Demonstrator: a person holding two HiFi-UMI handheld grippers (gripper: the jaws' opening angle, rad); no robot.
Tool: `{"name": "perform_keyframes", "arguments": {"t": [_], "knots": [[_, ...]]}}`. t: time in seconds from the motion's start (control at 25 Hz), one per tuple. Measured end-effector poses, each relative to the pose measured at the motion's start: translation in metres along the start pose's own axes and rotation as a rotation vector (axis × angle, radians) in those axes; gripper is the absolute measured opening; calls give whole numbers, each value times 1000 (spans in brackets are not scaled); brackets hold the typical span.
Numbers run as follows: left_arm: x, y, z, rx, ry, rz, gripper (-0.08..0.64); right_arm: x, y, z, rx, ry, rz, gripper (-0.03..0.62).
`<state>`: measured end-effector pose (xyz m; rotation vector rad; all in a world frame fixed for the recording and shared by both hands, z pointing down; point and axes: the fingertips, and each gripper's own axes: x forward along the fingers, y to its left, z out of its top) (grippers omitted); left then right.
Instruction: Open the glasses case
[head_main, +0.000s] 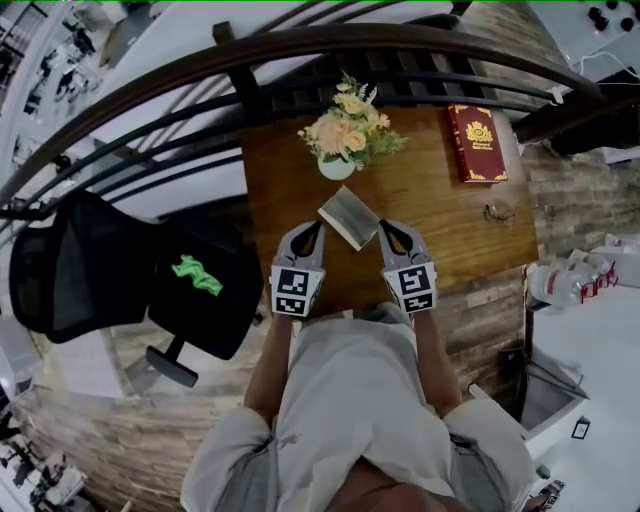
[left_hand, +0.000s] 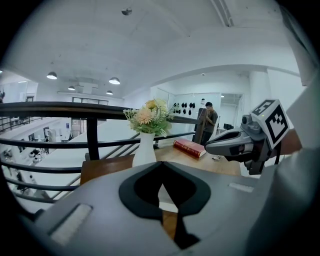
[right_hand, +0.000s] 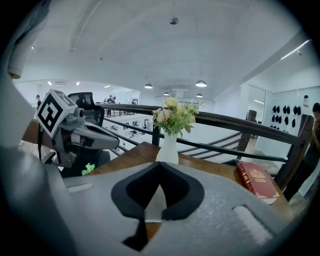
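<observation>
Two grippers over a brown wooden surface (head_main: 440, 235), both pointing away from the person; left gripper (head_main: 318, 230) has its grey fingers closed tip to tip, nothing clamped between them; right gripper (head_main: 383, 230) also has its fingers closed and empty. Rectangular grey-beige glasses case (head_main: 348, 216) sits between the two sets of fingertips, set at an angle, lid looks shut; its ends are just beside both tips, contact cannot be told from the head view; each gripper view shows a pale piece of the case through the dark gap below the joined fingertips. White vase of peach and yellow flowers (head_main: 338, 166) stands beyond the case, near the surface's far edge; red hardcover book with gold print (head_main: 477, 143) lies at the far right corner, well apart from the case; small pair of spectacles (head_main: 499, 212) lies near the right edge, nearer than the book. Dark curved metal railing (head_main: 300, 45) runs behind the surface; black mesh office chair (head_main: 90, 265) to the left, small green item (head_main: 198, 275) on its seat.
</observation>
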<state>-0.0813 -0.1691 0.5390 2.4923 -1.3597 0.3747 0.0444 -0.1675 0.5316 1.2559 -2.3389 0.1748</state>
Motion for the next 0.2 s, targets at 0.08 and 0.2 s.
{"name": "perform_keyframes", "arguments": {"t": [0.08, 0.2], "knots": [[0, 2, 0, -1, 1, 0, 20, 1, 1, -1, 4, 10, 1, 2], [2, 3, -1, -4, 2, 2, 20, 4, 2, 2, 6, 16, 9, 2]]}}
